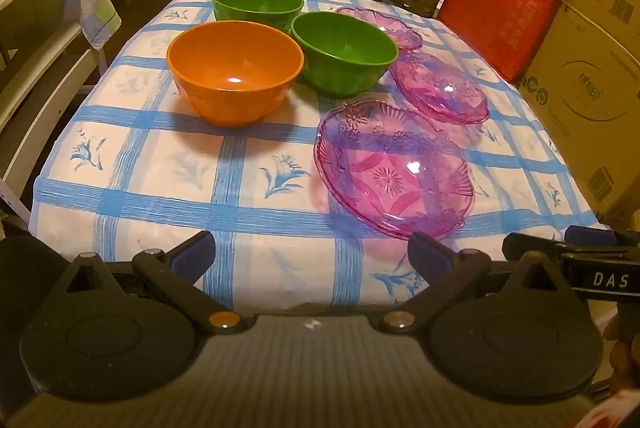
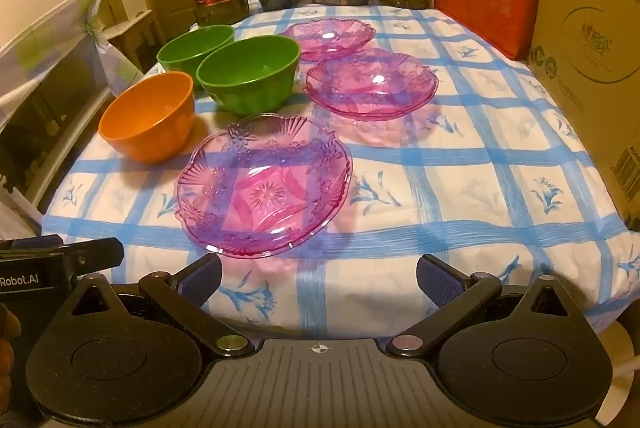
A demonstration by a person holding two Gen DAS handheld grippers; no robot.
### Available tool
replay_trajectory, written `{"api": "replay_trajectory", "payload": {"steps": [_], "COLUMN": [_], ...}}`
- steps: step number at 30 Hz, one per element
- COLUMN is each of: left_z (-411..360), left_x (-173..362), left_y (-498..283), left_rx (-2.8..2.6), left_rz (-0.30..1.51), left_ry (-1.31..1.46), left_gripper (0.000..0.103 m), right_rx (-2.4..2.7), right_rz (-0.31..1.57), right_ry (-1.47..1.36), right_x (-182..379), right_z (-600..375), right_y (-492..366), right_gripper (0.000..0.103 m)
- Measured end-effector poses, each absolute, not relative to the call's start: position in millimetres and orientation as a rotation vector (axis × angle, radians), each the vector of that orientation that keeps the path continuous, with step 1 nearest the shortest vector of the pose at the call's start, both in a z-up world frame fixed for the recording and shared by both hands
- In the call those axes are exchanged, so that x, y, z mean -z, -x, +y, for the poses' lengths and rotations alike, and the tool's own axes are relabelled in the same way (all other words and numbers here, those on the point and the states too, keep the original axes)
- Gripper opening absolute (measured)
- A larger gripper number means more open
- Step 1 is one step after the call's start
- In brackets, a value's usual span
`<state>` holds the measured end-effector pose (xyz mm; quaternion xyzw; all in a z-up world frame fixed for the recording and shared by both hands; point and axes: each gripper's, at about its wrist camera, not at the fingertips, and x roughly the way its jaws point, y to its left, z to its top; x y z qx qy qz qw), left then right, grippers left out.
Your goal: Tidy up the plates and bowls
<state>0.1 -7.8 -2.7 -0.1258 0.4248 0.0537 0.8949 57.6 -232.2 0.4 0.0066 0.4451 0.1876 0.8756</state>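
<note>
**Nothing stacked yet: three bowls and three plates lie loose ahead of both open tongs**

No sorting is seen to have been done. Both tongs are held at the near edge of the table (image 2: 500,188), angled down toward it, and nothing is gripped. The left gripper (image 1: 312,256) is spread wide, with only tablecloth showing between its blue pads; the right gripper (image 2: 320,276) is spread just as wide and is likewise empty.

Just ahead of the right gripper, slightly to its left, the nearest pink plate (image 2: 264,186) is lying flat. Further ahead the middle pink plate (image 2: 370,84) is set apart from it, and beyond that the far pink plate (image 2: 326,38) is partly overlapped by the middle one in view; whether they touch cannot be told.

Ahead of the left gripper, the orange bowl (image 1: 235,70) is standing upright. The near green bowl (image 1: 344,54) is just beside it on the right, and the far green bowl (image 1: 257,6) is standing behind both. None is nested in another.

Bottles, boxes and a red bag (image 1: 500,8) are lined along the far and right sides, well beyond the tongs.

The whole task is judged to remain: the plates are to be gathered into one pile and the bowls nested together. The nearest plate and the orange bowl are judged the easiest first picks.
</note>
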Motion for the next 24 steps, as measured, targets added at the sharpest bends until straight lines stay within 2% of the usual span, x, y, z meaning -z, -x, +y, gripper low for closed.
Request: {"api": "replay_trajectory", "payload": {"steps": [24], "left_z": [-11.9], "left_x": [1.5], "left_y": [-0.3], "left_rx": [-0.108], "left_rz": [0.88], "left_ry": [0.263], "left_gripper": [0.101], "right_rx": [-0.395], "right_rz": [0.928], "right_ry": [-0.014], "right_x": [-0.6], "right_z": [-232.8], "right_y": [-57.7], "right_gripper": [0.103]}}
